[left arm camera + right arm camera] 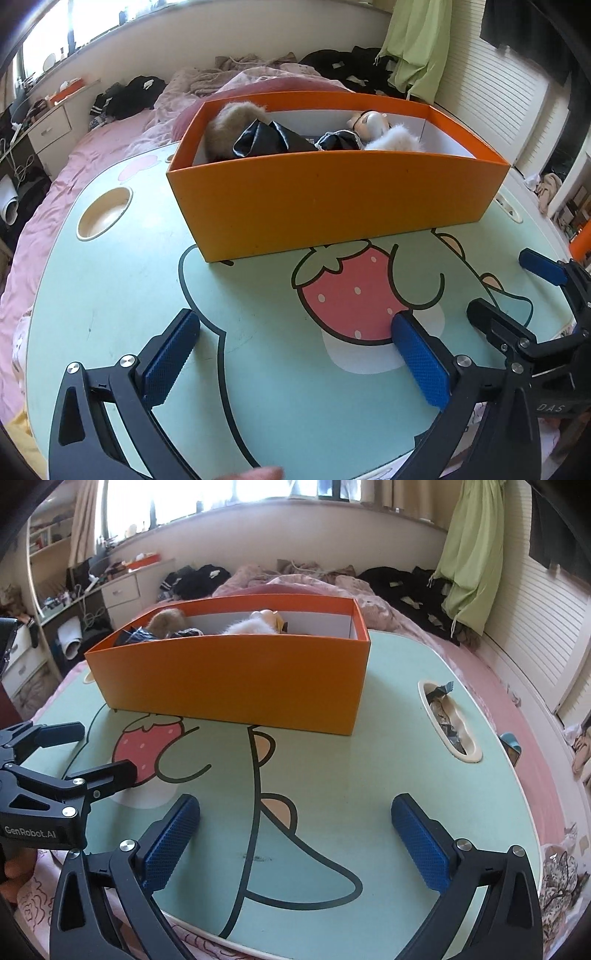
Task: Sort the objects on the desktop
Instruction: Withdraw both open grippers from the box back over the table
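Both grippers — left (295, 354) and right (295, 834) — are seen spread wide, nothing grasped, over the mint-green cartoon-printed tabletop (110, 295). Furry and black satin items (258, 136) are found inside the orange rectangular cardboard box (332, 199) — set at the tabletop's far side.

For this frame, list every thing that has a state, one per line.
Left hand-held gripper: open, empty, over the table.
Right hand-held gripper: open, empty, over the table.
Orange box: lidless, upright on the table, holding plush toys and dark cloth.
Round cup recess: empty.
Side slot: stuffed with wrappers.
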The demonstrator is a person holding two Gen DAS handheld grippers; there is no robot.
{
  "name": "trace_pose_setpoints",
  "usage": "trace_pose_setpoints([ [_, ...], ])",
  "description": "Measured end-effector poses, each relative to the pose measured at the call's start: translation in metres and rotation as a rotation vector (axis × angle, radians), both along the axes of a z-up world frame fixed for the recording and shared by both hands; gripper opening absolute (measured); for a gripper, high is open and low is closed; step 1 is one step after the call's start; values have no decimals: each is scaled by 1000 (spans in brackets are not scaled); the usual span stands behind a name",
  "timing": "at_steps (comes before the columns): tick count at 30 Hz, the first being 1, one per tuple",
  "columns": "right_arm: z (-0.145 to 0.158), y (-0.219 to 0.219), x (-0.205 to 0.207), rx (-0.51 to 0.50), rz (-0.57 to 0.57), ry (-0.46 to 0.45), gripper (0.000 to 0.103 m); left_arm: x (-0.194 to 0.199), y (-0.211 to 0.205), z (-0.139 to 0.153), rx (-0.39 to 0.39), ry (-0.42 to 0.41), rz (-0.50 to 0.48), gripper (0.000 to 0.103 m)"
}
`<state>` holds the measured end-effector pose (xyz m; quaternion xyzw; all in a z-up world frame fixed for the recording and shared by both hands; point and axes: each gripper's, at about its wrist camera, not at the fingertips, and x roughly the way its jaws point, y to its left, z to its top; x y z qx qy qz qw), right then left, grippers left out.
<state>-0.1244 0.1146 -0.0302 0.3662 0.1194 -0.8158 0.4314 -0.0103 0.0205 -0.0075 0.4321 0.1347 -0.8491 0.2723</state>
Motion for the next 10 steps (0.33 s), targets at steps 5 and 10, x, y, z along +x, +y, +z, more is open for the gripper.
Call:
trace_pose_setpoints([
  [5, 0, 0, 0, 0, 0, 0, 103, 0, -5, 3, -1, 4, 3, 103],
  [10, 0, 0, 0, 0, 0, 0, 103, 2, -4, 4, -3, 8, 1, 103],
])
